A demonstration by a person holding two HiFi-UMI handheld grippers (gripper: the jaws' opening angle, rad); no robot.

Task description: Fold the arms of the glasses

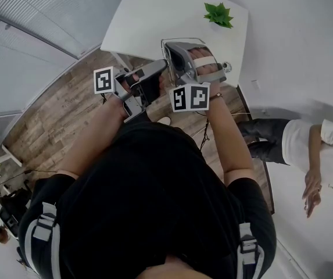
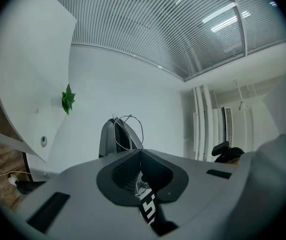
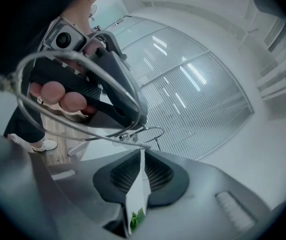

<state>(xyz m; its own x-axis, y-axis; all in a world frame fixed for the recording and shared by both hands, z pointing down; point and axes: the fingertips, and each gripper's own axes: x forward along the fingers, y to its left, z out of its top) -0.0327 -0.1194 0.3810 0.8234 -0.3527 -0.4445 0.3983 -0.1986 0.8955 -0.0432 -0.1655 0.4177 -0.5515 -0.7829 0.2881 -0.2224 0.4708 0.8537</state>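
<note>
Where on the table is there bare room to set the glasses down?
The table is bare across its left and middle, from its left edge to the plant at the far right. The near edge is crowded: the left gripper and right gripper hold the glasses there.

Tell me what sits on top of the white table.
A small green plant stands on the white table. The right claw and the glasses, held over its near edge, cover whatever lies beneath them.

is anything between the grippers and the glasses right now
Nothing visible does: the left gripper and the right gripper each pinch the wire frame of the glasses directly, held up in open air.
</note>
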